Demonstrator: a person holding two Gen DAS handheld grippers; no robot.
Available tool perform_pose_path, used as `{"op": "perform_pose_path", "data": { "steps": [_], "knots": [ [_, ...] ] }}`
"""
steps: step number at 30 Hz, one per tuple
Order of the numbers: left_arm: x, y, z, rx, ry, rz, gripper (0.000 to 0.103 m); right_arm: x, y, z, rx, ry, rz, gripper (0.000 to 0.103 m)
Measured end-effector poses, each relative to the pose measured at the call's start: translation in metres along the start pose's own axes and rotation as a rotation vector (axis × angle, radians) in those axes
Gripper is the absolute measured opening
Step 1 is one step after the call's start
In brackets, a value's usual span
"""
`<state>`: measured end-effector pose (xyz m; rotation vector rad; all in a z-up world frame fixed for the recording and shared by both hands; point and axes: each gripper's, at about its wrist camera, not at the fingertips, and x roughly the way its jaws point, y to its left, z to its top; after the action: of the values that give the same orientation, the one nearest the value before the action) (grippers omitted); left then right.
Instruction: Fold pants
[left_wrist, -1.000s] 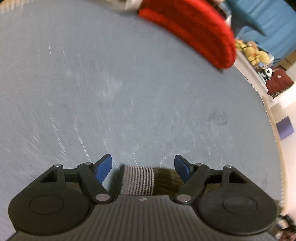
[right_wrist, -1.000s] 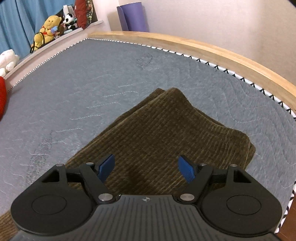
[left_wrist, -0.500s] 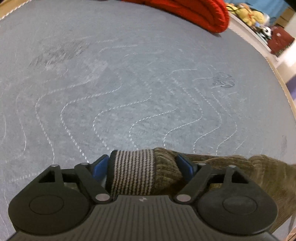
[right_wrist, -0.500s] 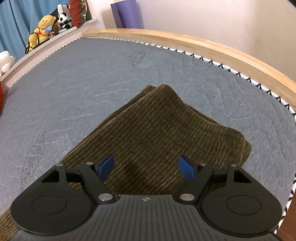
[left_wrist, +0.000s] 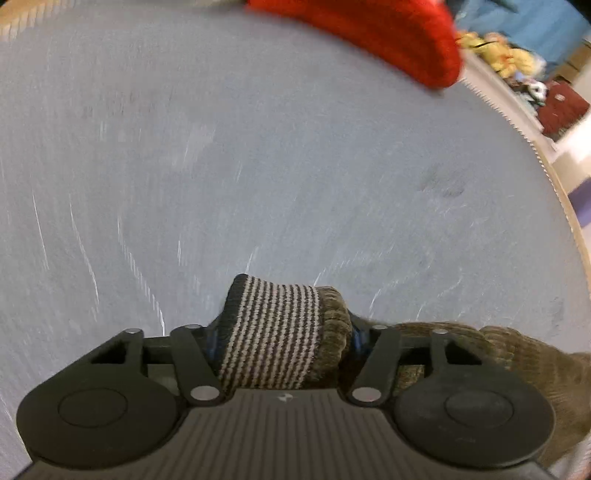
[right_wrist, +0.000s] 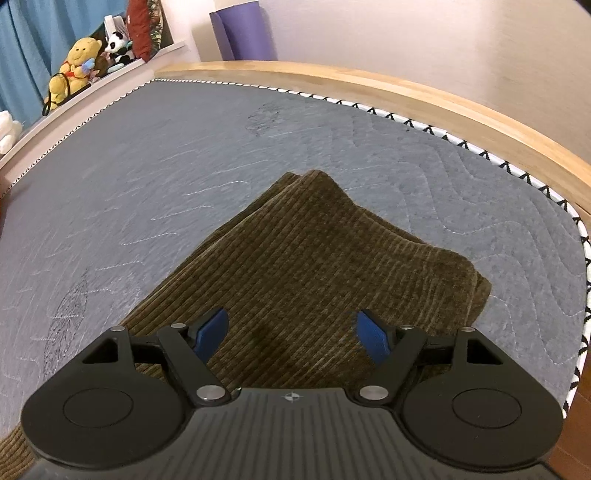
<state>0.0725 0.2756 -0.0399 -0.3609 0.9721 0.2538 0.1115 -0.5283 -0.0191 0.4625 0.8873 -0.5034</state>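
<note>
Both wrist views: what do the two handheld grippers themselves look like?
The left gripper and right gripper look identical: matte black bodies with a ribbed centre plate bearing a small white mark, a round disc housing on each side, and angled black link arms on silver pivot pins. The jaws end in blue pads. No cables, sleeves or hands show.

one pair of pants (right_wrist: 306, 273), two hand-held grippers, one purple roll (right_wrist: 242, 33).

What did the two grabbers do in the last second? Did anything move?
The left gripper moved in over the striped cuff of the brown pants, and its jaws are closing on that bunched end, which now sits between them. The right gripper stayed open above the pants, which lie as before on the grey mattress.
</note>
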Motion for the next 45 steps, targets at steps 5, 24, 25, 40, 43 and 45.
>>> {"op": "perform_pose_path", "data": {
  "steps": [5, 24, 25, 40, 43, 45],
  "knots": [
    [-0.032, -0.021, 0.013, 0.02, -0.194, 0.057, 0.061, -0.001, 0.002, 0.001, 0.003, -0.003, 0.009, 0.078],
    [-0.035, -0.105, -0.013, 0.311, -0.149, -0.025, 0.068, 0.011, -0.055, 0.004, 0.019, 0.008, 0.003, 0.078],
    [-0.014, -0.107, -0.02, 0.339, -0.052, 0.003, 0.06, 0.009, -0.054, 0.005, 0.016, 0.002, 0.002, 0.078],
    [0.015, -0.127, -0.044, 0.447, 0.029, 0.13, 0.073, 0.038, -0.104, 0.012, -0.027, 0.047, -0.102, 0.097],
    [0.015, -0.124, -0.039, 0.441, 0.031, 0.13, 0.074, 0.038, -0.101, 0.012, -0.07, 0.034, -0.034, 0.098],
    [0.016, -0.125, -0.039, 0.446, 0.032, 0.134, 0.074, 0.036, -0.101, 0.011, -0.07, 0.033, -0.015, 0.097]
  ]
}}
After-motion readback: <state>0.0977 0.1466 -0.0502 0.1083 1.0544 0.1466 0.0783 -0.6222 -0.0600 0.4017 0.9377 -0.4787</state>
